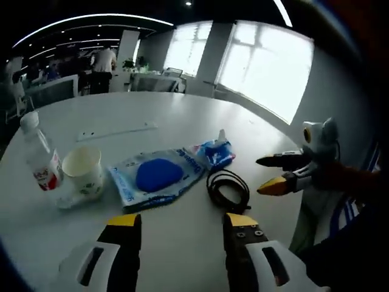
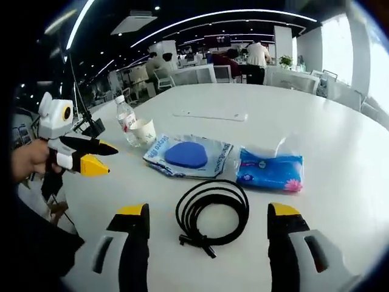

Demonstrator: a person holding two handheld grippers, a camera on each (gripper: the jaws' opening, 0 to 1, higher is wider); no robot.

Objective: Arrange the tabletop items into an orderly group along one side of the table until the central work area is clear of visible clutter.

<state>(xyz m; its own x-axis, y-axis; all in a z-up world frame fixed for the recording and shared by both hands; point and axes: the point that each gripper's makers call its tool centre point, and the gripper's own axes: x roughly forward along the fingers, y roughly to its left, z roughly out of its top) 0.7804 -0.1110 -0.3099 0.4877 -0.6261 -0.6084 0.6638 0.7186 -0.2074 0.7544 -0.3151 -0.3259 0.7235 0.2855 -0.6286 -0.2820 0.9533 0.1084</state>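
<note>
Right tongs (image 2: 208, 228), open, flank a coiled black cable (image 2: 212, 213) at lower centre. Left tongs (image 1: 181, 234) open below; white worktop (image 2: 340, 140) bears both.

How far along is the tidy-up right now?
Barely started. Only the water bottle and paper cup stand together at one side. Nothing is in hand: the left gripper and right gripper are both open, hovering near the black cable coil. The coil, blue mask pouch and tissue pack remain mid-table.
</note>
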